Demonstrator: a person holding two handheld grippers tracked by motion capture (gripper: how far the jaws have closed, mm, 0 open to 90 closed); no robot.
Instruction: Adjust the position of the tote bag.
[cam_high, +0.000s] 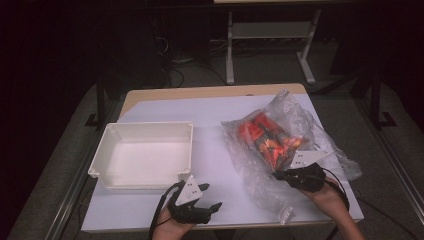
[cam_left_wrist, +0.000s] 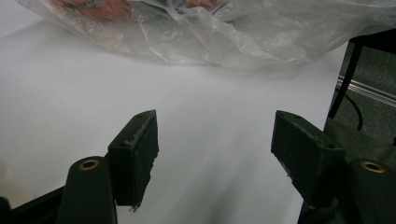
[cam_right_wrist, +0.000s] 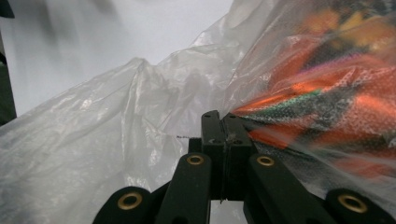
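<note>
The clear plastic bag (cam_high: 280, 145) of orange-red packets (cam_high: 265, 135) lies on the right of the white surface (cam_high: 215, 150), its film pinched in the closed right tool (cam_high: 281, 175), while the left tool (cam_high: 212, 197) hovers spread, empty, beside the white tray (cam_high: 145, 152).

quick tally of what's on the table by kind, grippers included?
White tray: 1
Clear plastic bag of orange-red packets, too jumbled to count: 1
Handheld grippers: 2, the left gripper open over bare table, the right gripper shut at the bag's film; whether it pinches the film cannot be told
Total: 4
</note>
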